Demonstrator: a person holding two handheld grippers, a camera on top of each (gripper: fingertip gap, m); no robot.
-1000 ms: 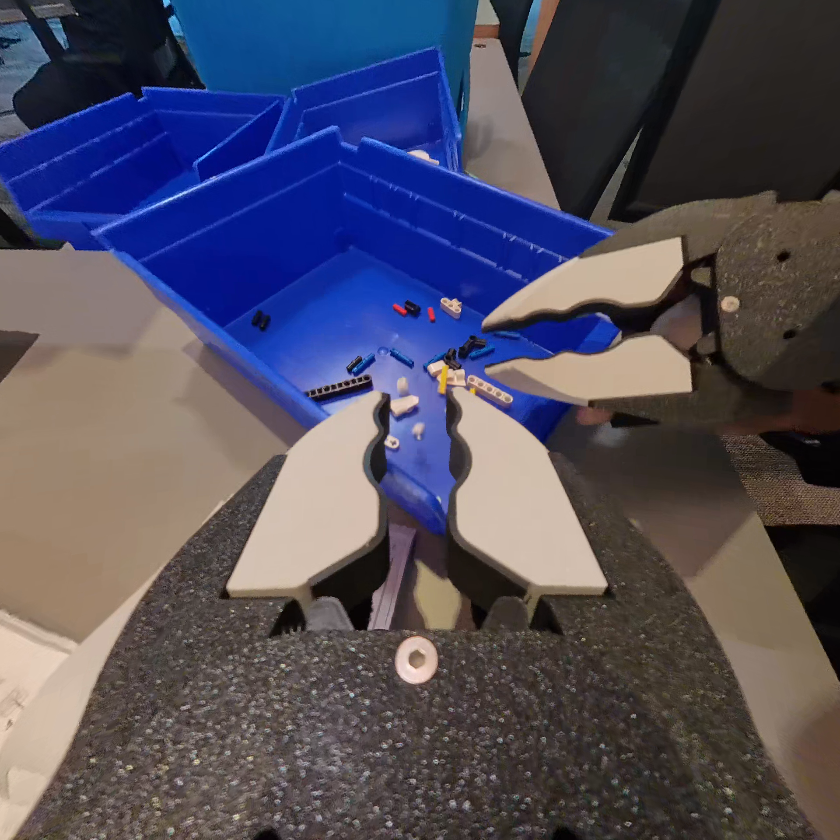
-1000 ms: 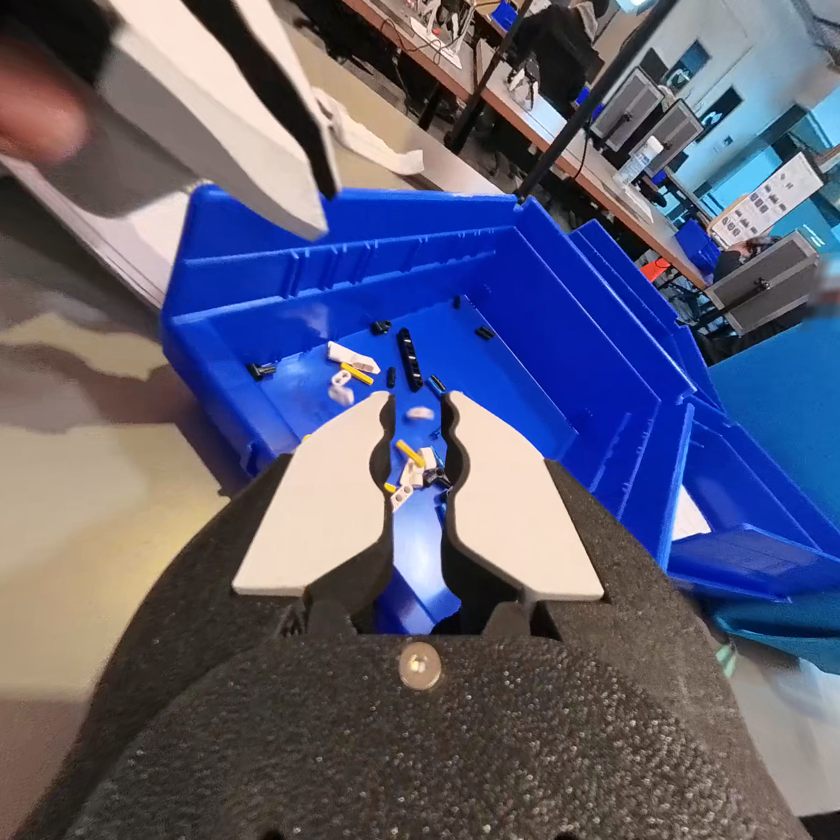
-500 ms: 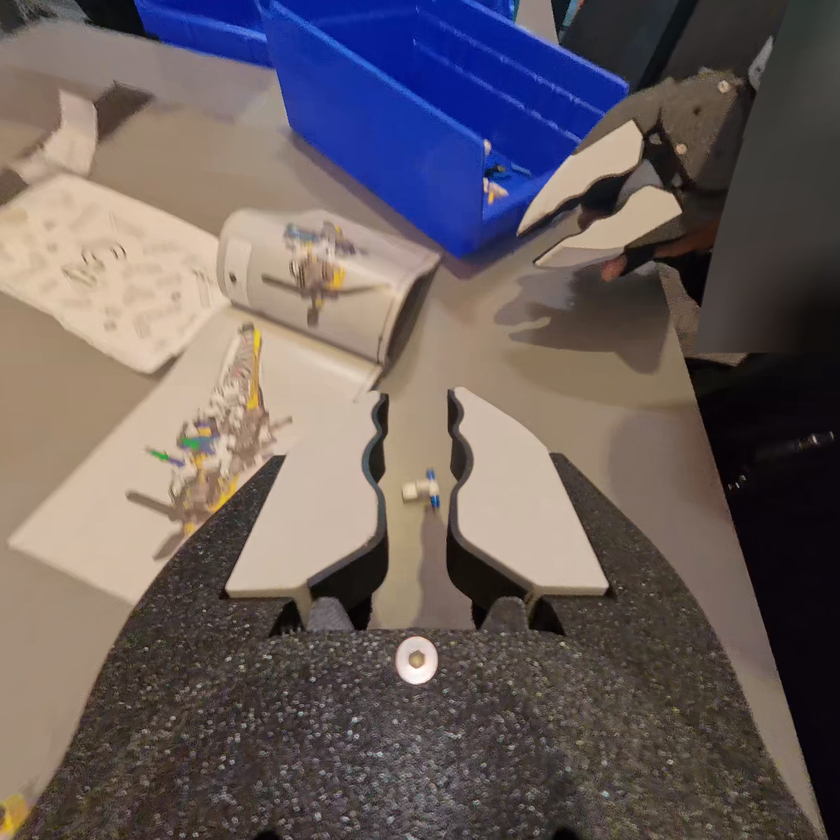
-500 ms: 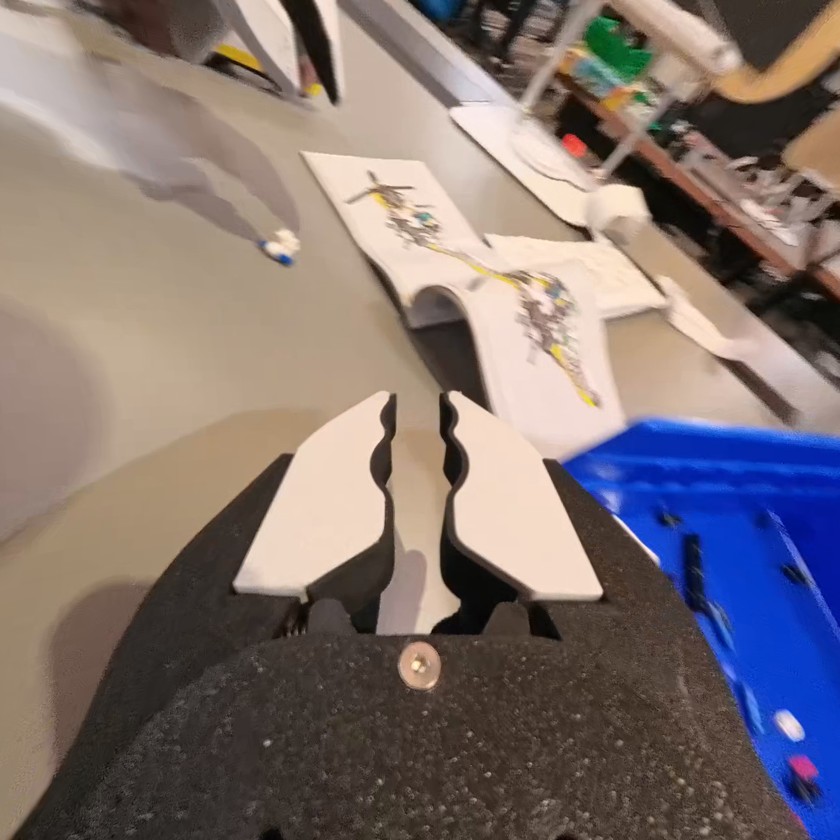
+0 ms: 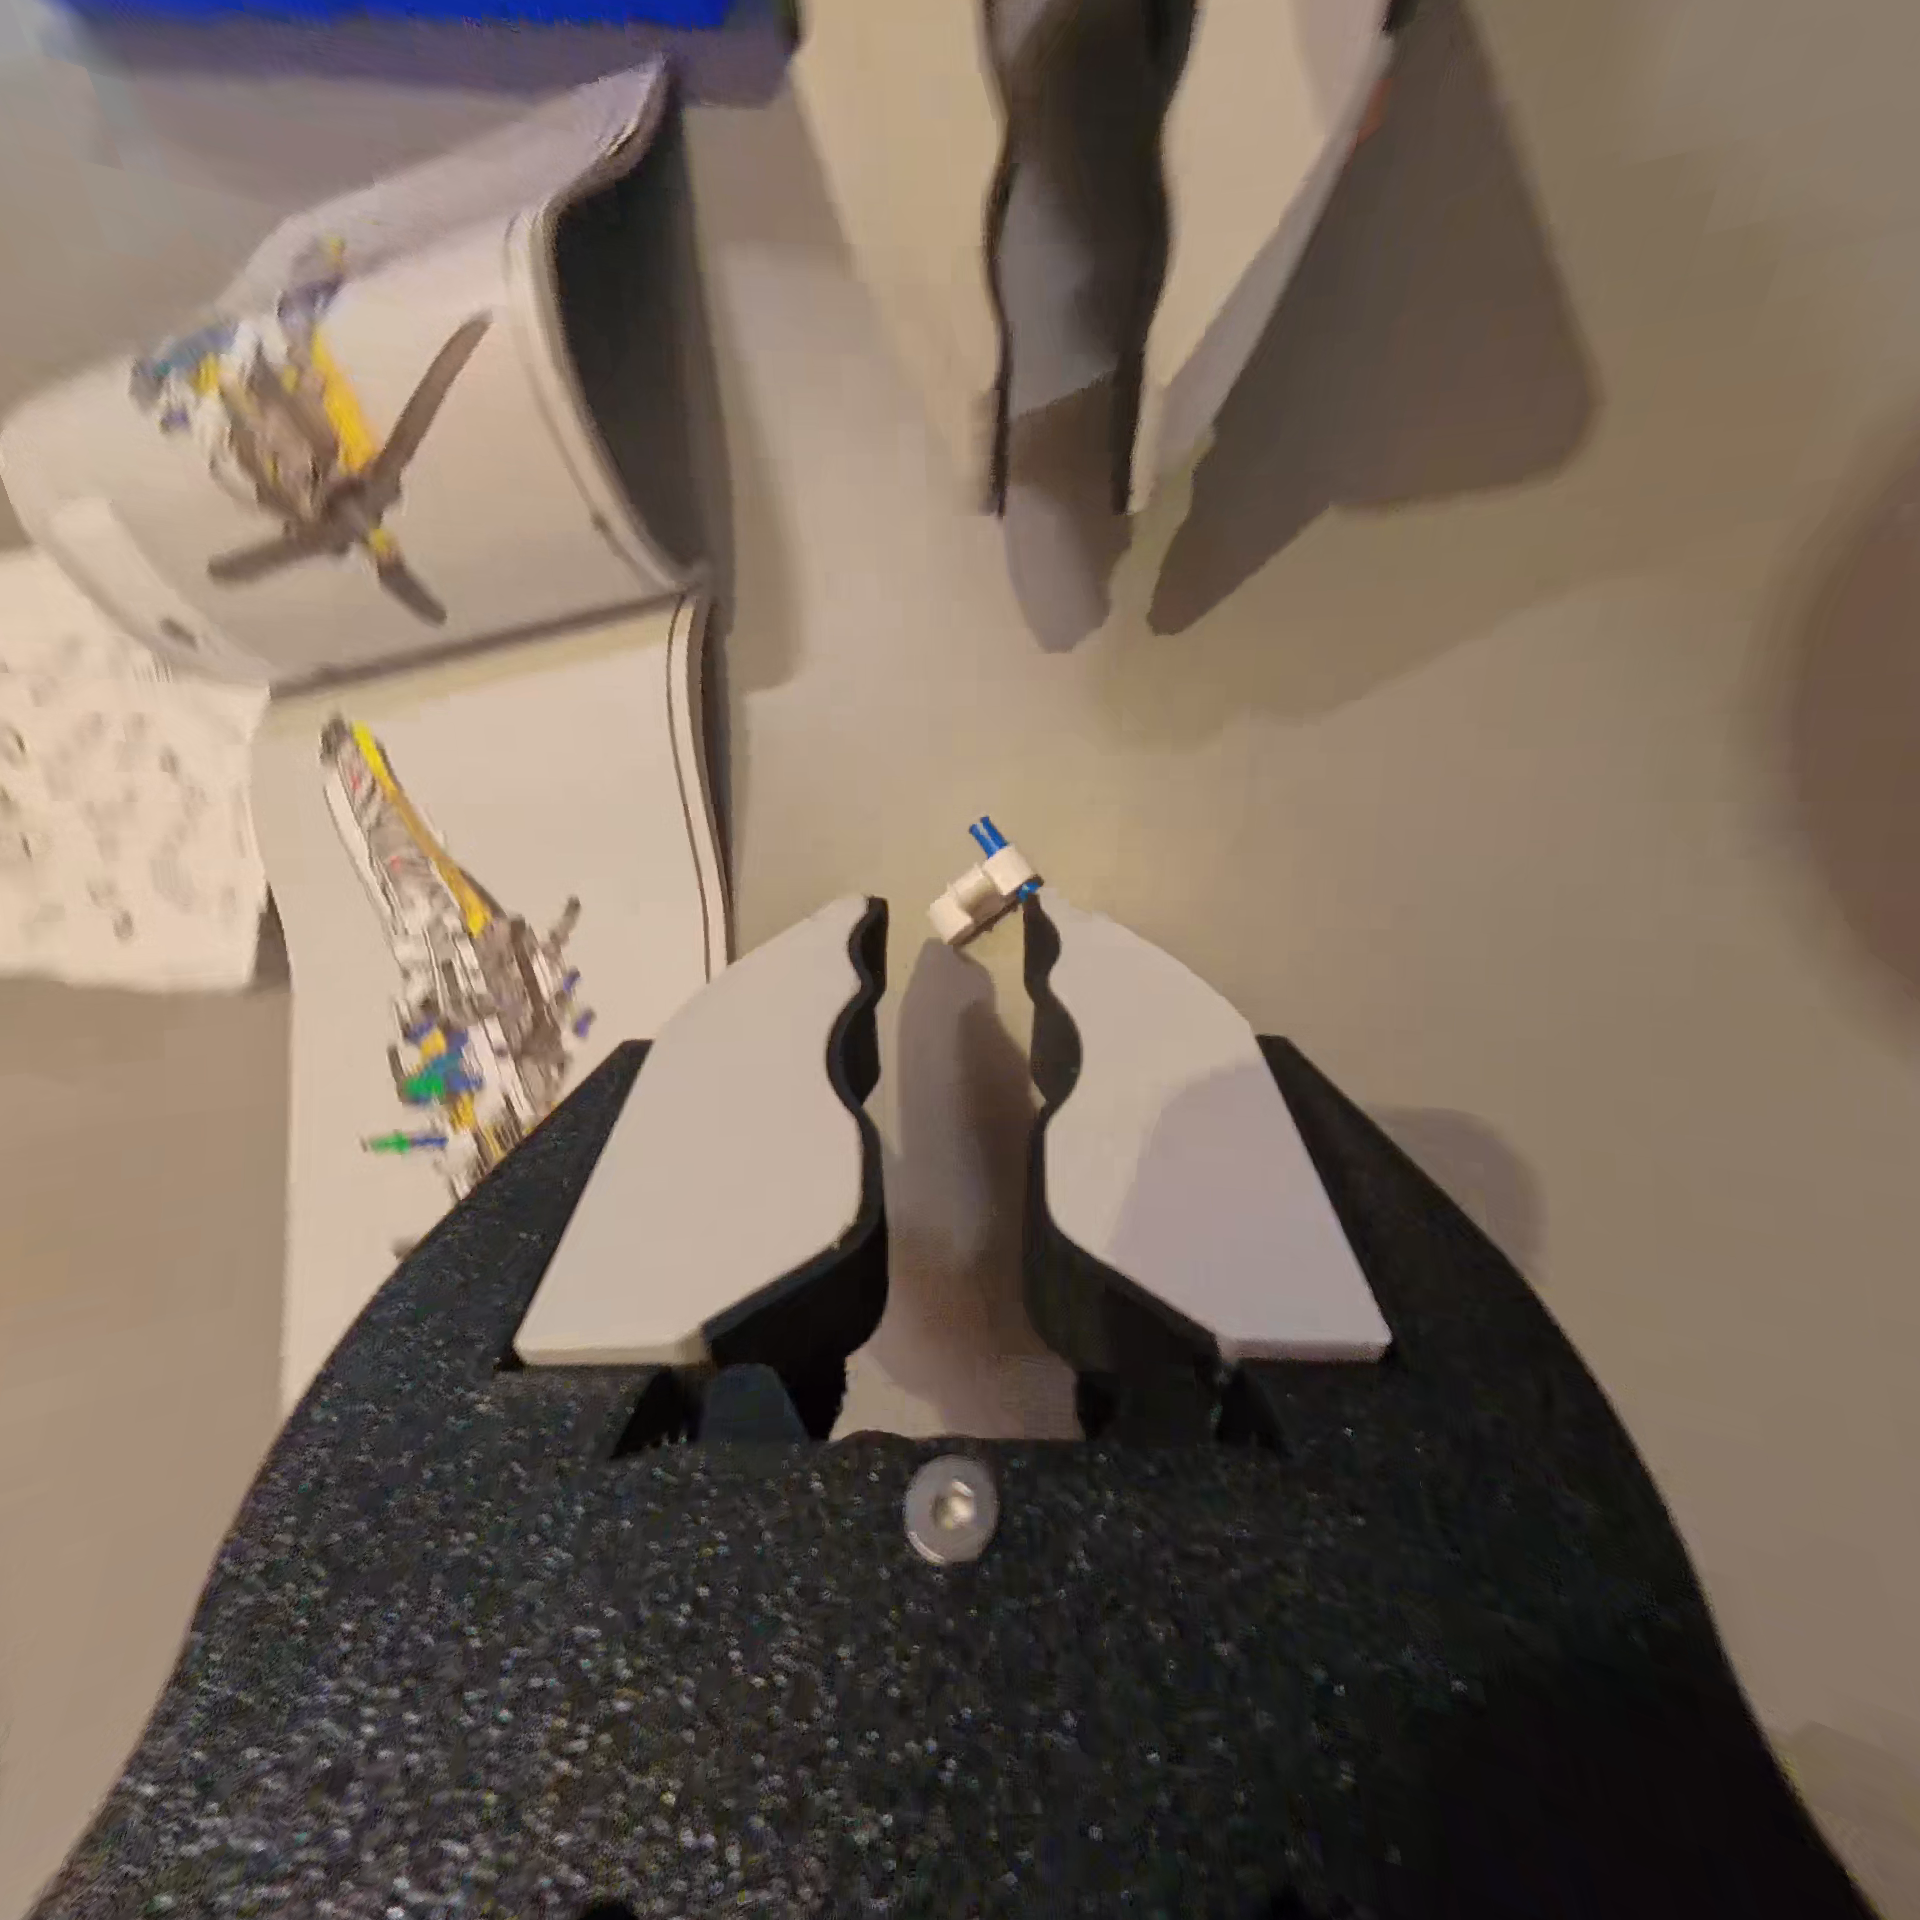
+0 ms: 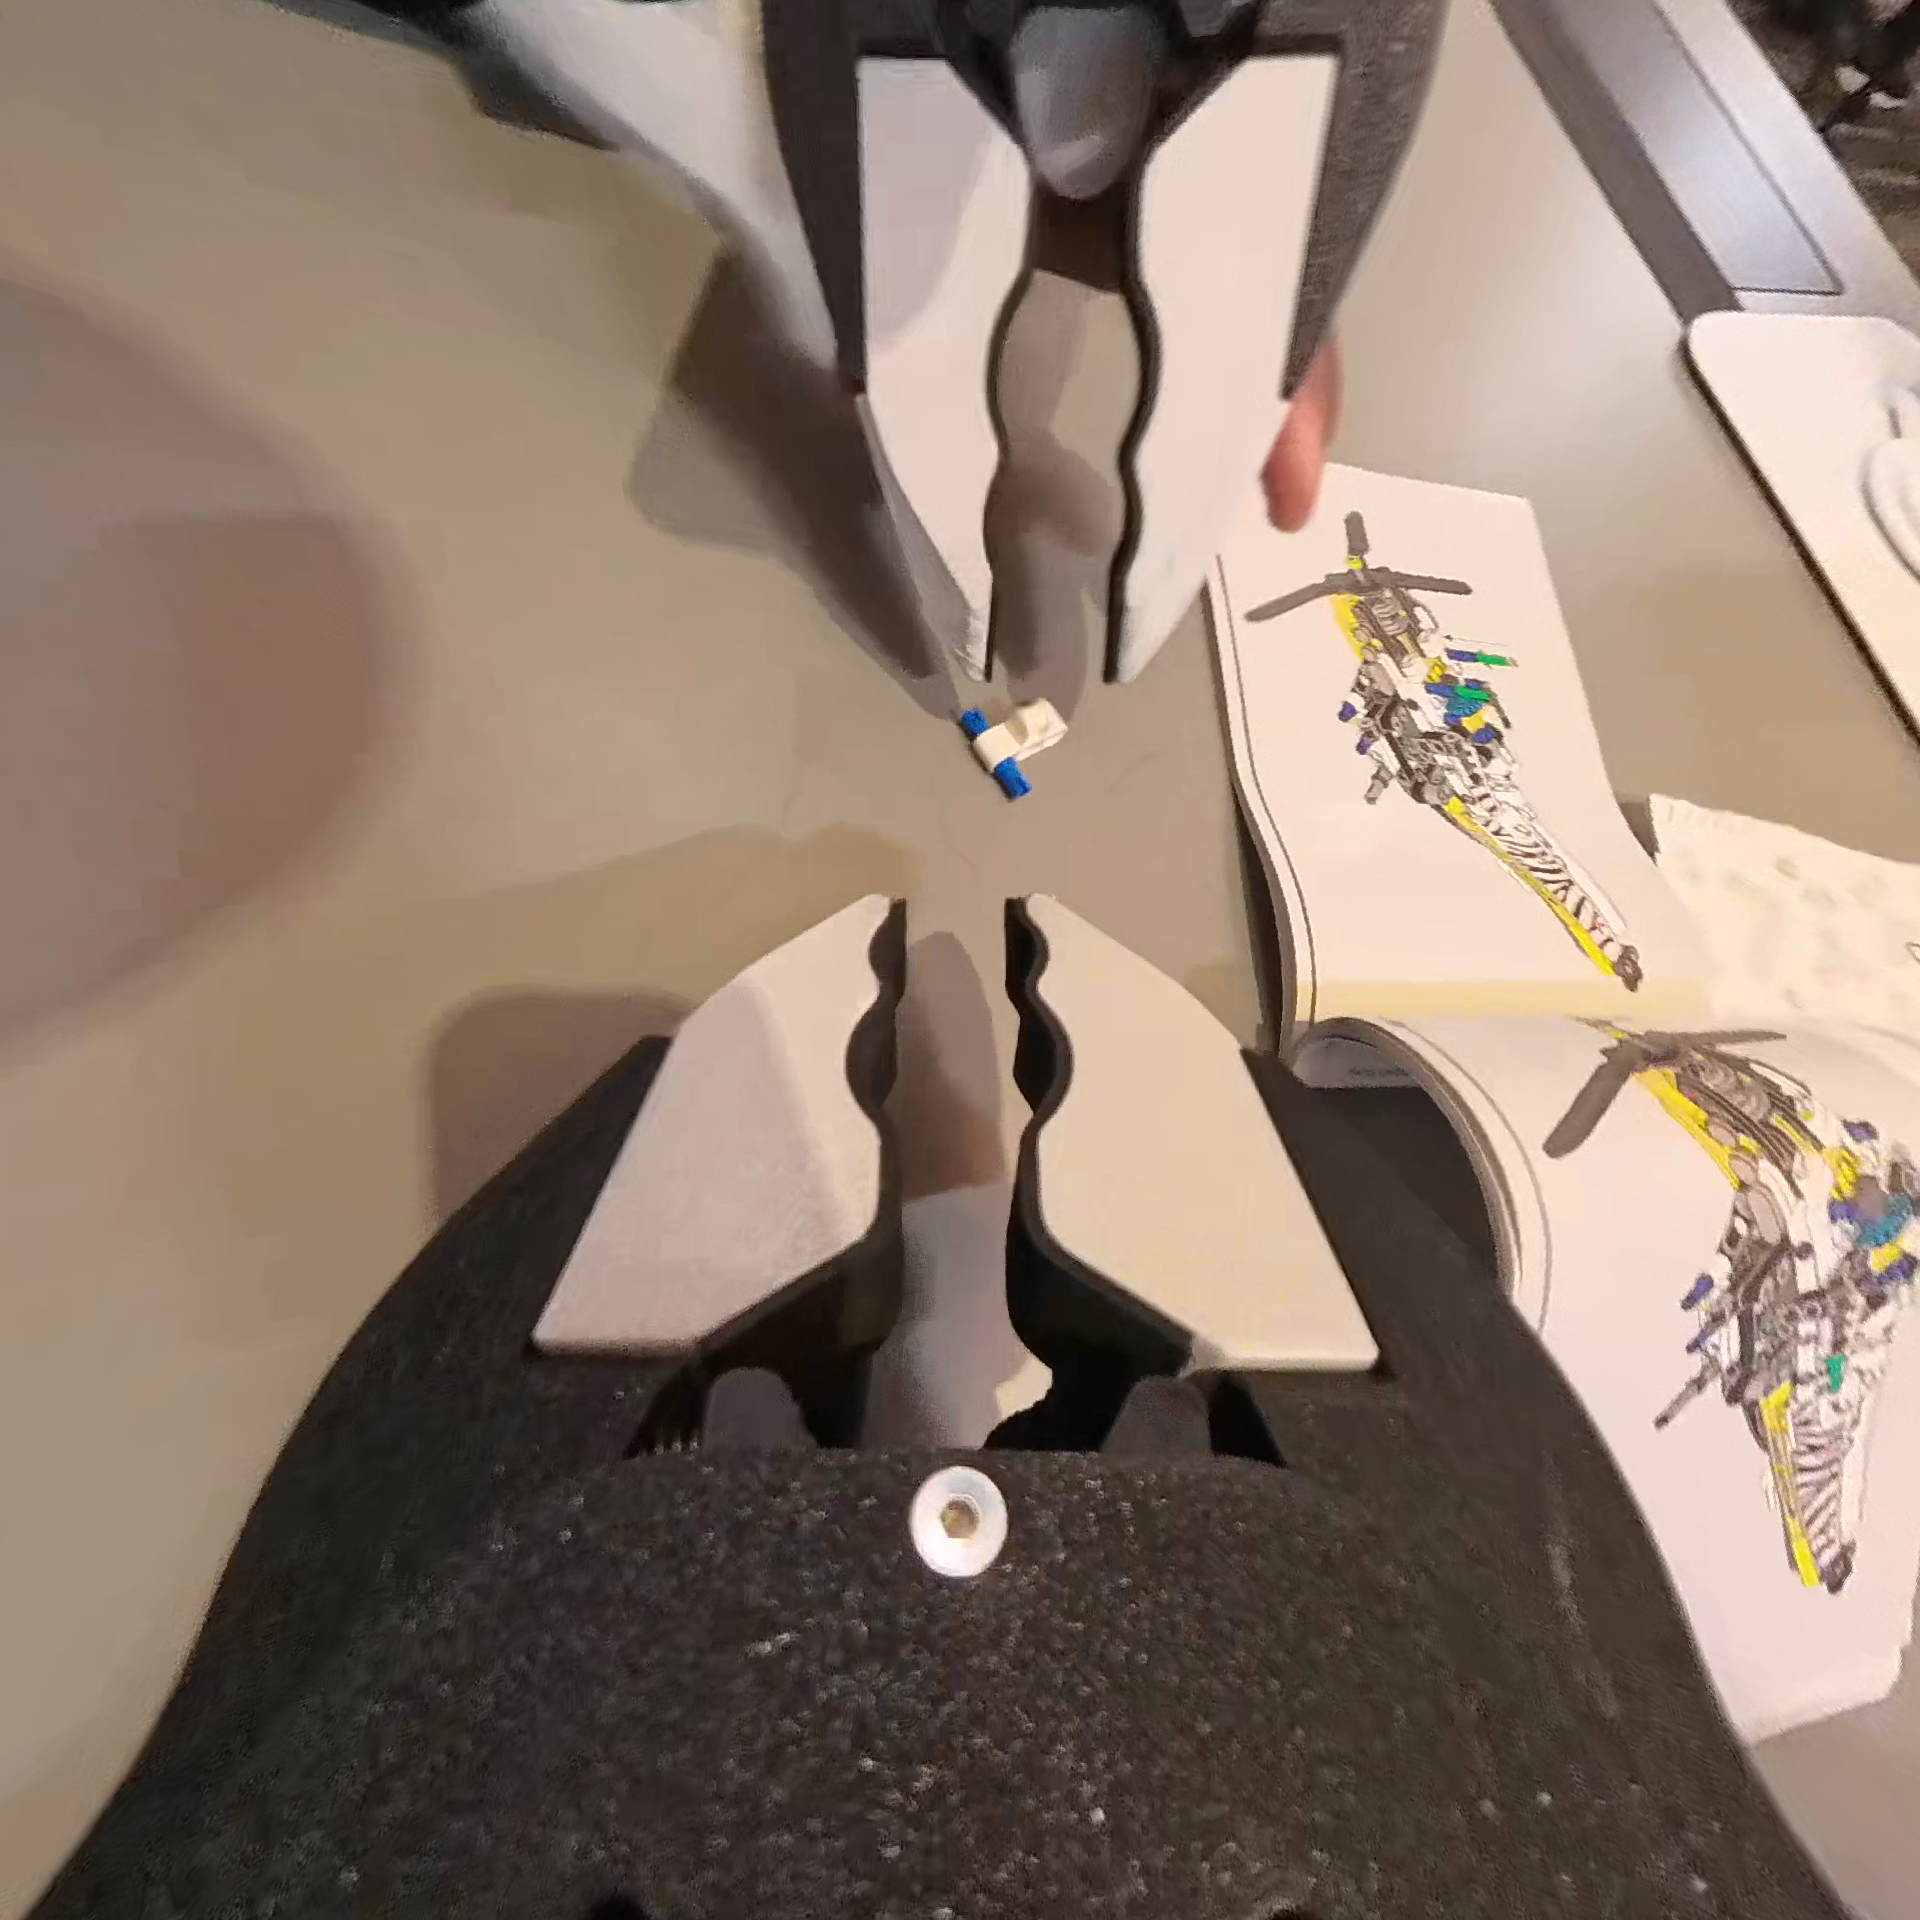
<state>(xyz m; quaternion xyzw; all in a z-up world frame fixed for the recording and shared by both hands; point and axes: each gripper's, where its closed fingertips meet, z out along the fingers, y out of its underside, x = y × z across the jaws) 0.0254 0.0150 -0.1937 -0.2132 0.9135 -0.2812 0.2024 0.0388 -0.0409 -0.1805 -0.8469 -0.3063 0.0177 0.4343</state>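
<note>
The small white connector (image 6: 1023,736), with a blue pin (image 6: 1008,777) through it, lay on the grey table (image 6: 520,727), well apart from the table's edges and near the open booklet (image 6: 1455,727). The left gripper (image 5: 956,914) was spread and empty, its right fingertip (image 5: 1049,920) just beside the part. The right gripper (image 6: 954,904), also spread and empty, stood apart. The part appeared light, rigid and smooth; pinching the white body's flat sides seemed soundest.

Both grippers, left gripper (image 5: 954,914) and right gripper (image 6: 954,909), share one build: speckled black foam-like body, pale grey flat fingers with wavy black inner edges, one silver screw (image 6: 958,1523) centred.
</note>
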